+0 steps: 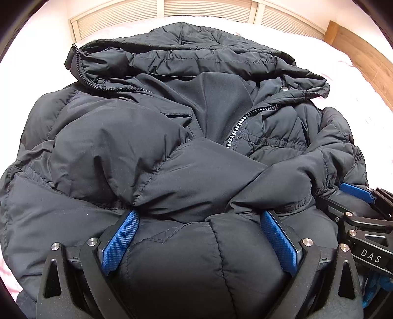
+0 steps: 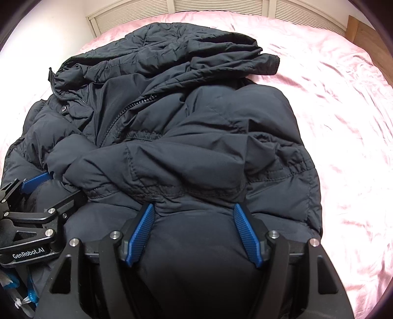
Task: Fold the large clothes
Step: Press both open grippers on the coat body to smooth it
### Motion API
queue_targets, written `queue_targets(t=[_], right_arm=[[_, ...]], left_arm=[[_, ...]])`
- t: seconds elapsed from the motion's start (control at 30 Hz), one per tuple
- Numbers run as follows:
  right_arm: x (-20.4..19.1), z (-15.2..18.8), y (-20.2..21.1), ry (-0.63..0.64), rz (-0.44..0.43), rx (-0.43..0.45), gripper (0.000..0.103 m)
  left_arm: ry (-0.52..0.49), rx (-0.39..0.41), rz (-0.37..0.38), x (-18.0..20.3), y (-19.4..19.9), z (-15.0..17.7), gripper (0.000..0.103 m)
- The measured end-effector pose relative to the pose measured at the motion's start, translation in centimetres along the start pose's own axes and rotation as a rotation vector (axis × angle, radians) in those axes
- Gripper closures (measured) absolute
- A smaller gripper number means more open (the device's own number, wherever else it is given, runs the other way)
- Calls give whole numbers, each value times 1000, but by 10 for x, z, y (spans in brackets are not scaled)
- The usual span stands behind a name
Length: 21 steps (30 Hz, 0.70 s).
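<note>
a dark puffer jacket (image 1: 172, 137) is lying bunched on a pink bed (image 2: 343, 122), filling most of both views. its hood (image 1: 196, 49) is resting at the far end of the jacket, toward the louvred panels (image 1: 208, 9), and its open zipper (image 1: 243, 125) is running down the middle. the left gripper (image 1: 199, 218) is sitting at the jacket's near edge with its jaws spread wide, a puffy fold bulging between the blue pads (image 1: 120, 240); the pads are not squeezing it. the right gripper (image 2: 194, 211) is sitting just beside the left one on the same near edge, jaws partly apart around another padded fold, and whether its pads are pressing the fabric is not clear. a wooden board (image 1: 363, 56) is standing beyond the jacket's right side.
</note>
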State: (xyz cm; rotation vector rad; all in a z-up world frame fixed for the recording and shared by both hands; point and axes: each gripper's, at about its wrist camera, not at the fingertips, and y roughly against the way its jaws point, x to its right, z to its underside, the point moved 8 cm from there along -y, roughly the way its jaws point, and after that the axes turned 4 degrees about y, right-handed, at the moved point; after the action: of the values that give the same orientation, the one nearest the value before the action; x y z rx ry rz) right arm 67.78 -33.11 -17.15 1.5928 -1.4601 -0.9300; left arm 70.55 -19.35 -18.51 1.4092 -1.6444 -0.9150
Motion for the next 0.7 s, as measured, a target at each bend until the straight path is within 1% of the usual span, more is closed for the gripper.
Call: queue_targets(t=[0.13, 0.43, 0.7], right_arm=[[3, 0, 10, -1, 15, 4, 36], [-5, 24, 37, -6, 71, 15, 36], [-15, 41, 43, -27, 104, 20, 31]], left_arm=[[0, -10, 10, -2, 7, 6, 4], [-32, 7, 45, -3, 33, 25, 4], [-64, 7, 83, -9, 48, 39, 4]])
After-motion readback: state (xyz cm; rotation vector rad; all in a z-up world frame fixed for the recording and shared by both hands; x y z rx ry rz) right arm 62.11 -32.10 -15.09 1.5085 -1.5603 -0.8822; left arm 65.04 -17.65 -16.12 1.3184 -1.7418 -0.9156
